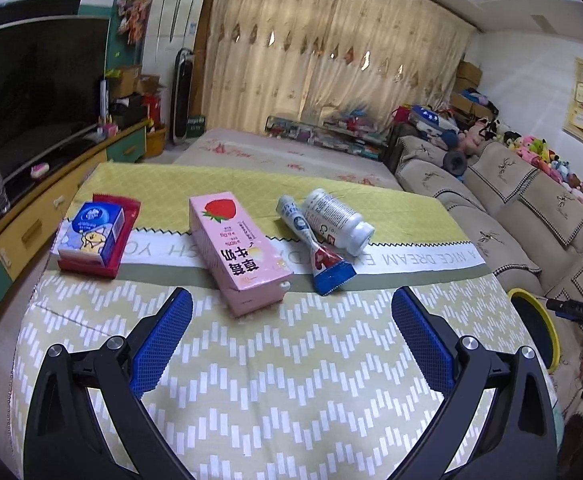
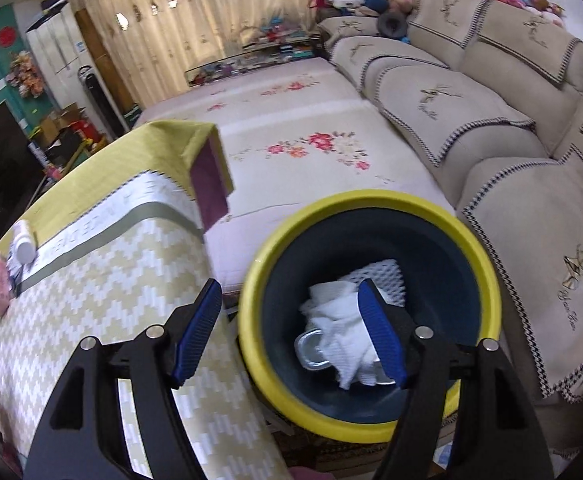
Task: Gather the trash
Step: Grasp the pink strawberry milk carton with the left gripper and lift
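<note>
Right wrist, right gripper open, empty

Behind the beige sofa hang cream curtains; soft toys line its backrest; a floral mat lies beside it.

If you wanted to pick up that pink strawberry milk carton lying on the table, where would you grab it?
Probably across its two long side faces, near the middle. The pink carton lies flat with one end toward the left hand-held gripper, whose jaws stand open and empty, so coming straight from the near end should fit.
</note>
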`<action>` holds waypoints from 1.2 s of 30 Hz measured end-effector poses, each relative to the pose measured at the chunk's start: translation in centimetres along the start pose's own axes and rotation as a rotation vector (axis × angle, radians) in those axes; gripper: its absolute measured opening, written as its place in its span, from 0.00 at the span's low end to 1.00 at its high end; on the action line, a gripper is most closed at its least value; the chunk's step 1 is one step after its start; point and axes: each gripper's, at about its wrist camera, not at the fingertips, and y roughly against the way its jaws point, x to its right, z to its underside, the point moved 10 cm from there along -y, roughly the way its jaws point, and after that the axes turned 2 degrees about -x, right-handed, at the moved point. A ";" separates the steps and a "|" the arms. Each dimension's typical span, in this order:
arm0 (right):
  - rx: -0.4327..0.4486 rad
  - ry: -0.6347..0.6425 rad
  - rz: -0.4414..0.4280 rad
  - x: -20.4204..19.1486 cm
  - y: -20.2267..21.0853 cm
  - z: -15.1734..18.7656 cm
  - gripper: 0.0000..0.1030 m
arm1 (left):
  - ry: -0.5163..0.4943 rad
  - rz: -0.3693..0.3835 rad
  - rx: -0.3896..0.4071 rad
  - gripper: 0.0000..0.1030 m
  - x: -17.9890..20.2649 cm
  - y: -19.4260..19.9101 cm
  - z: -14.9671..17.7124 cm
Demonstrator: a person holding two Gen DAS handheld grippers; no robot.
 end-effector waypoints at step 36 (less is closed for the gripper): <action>-0.013 0.134 -0.050 -6.2 -0.8 -0.9 0.65 | 0.059 -0.327 -0.425 0.56 -7.3 -16.0 -4.3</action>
